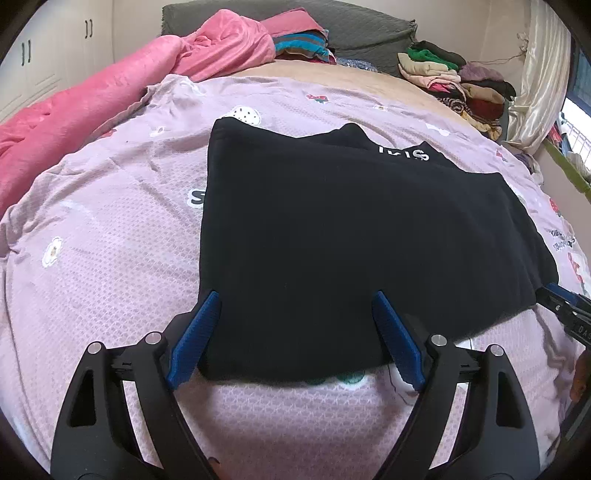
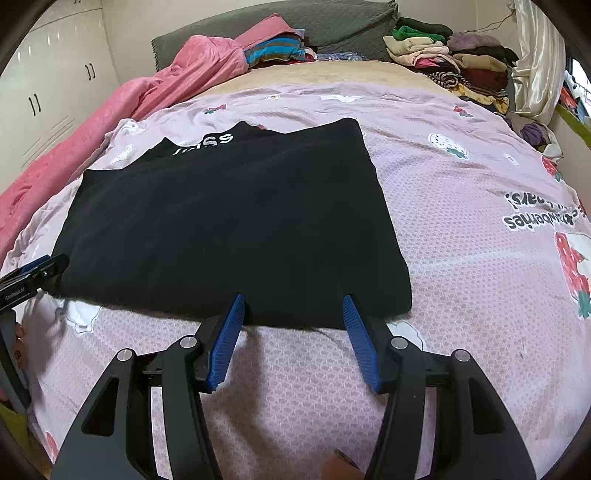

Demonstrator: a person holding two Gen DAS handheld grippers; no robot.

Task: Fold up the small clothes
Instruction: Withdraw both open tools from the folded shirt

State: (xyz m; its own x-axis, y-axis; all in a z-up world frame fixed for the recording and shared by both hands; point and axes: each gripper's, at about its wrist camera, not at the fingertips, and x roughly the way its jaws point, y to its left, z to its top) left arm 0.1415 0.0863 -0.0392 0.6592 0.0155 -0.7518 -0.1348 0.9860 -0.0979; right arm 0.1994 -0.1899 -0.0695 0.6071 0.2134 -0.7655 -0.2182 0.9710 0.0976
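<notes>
Black garment (image 1: 332, 240): folded into a rough rectangle, lying flat on the lilac bedspread (image 1: 110, 266) near the front edge of the bed. White lettering shows on a collar part at its far edge.

Left tool (image 1: 295, 299): released, blue pads spread wide. In the left wrist view both pads sit at the garment's near edge, the cloth lying between them and not pinched.

Right tool (image 2: 293, 301): released, pads spread less wide, tips at the near right corner of the garment; no cloth is pressed between them.

Left wrist view only: the right tool enters at the right margin, just beside the garment's right corner; part of a hand shows below it at the frame edge.

Right wrist view only: the left tool enters at the left margin by the garment's left corner; strawberry print and inverted writing on the bedspread; a fingertip at the bottom edge.

Both views: pink blanket (image 2: 155, 92) bunched along the left side of the bed; grey headboard cushion (image 2: 314, 22); pile of mixed clothes (image 2: 450, 62) at the far right; white wardrobe doors (image 2: 55, 85) at left; pale curtain (image 1: 539, 74) at right.
</notes>
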